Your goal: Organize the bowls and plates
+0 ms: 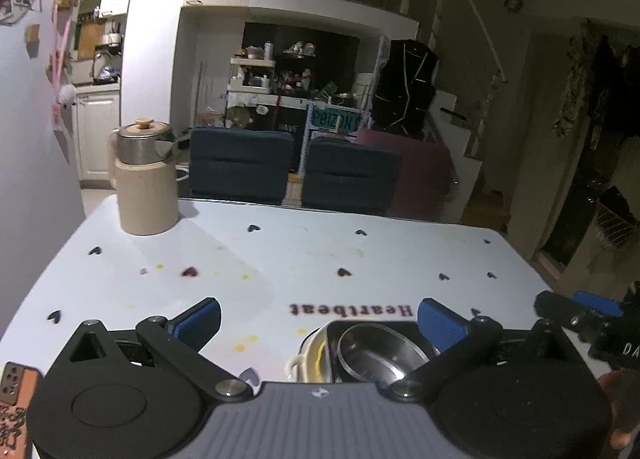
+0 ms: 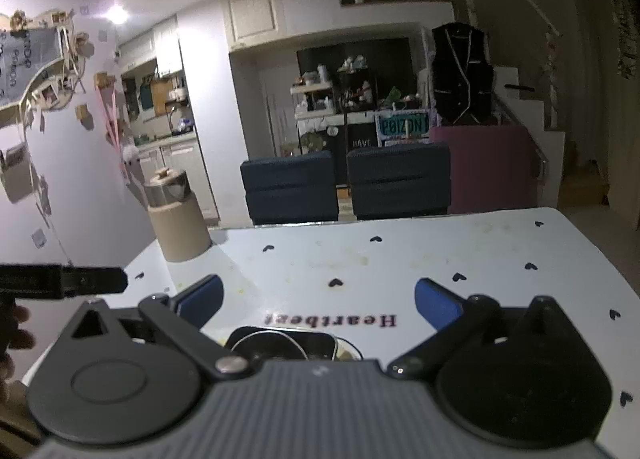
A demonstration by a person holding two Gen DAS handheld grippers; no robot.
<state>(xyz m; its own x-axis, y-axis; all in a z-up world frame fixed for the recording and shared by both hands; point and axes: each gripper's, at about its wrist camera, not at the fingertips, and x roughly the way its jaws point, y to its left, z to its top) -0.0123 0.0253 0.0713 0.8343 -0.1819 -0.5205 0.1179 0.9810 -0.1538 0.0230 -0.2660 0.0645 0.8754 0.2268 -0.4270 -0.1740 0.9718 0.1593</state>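
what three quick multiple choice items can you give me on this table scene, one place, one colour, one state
1. Where does the beige kettle with the steel lid stand?
A. far left corner of the white heart-print table
B. between the claw's pads
C. on a blue chair

2. What colour are the pads of the left claw?
A. red
B. blue
C. green

3. How are the jaws of the right claw?
A. shut on a plate
B. shut on nothing
C. wide open, holding nothing

Answers:
1 A, it sits at the table's far left edge by the wall.
2 B, both pads show blue.
3 C, the pads stand far apart over bare table, with the shiny steel bowl lower, near the camera.
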